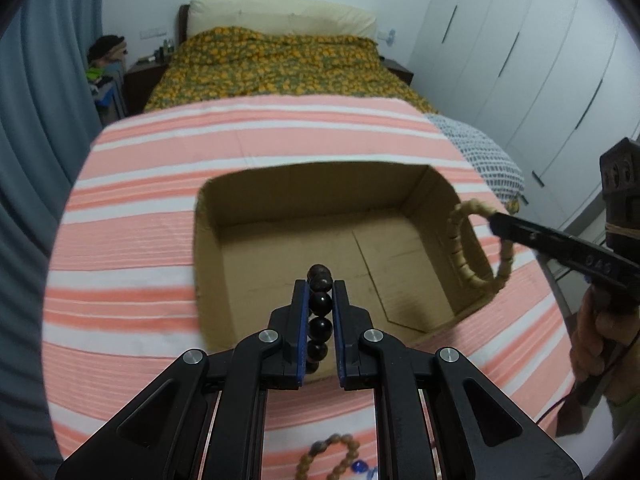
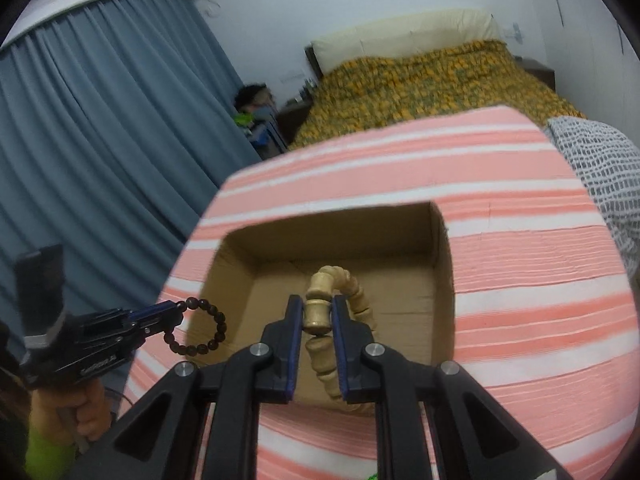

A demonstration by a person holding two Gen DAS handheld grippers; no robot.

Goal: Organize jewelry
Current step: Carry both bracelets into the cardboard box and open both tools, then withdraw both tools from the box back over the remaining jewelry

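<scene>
While both jaws grip, two bracelets — dark bracelet (image 1: 320,304), pale bracelet (image 2: 318,312) — one box (image 1: 280,200)

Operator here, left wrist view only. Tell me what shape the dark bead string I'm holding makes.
Observer: The dark bead bracelet is a closed loop hanging from the left gripper, outside the cardboard box's left wall.
Operator: Report how the right gripper grips.
Observer: The right gripper is shut on one barrel bead of the cream bead bracelet.
Operator: Say what's under it.
Observer: Bare box floor.
</scene>
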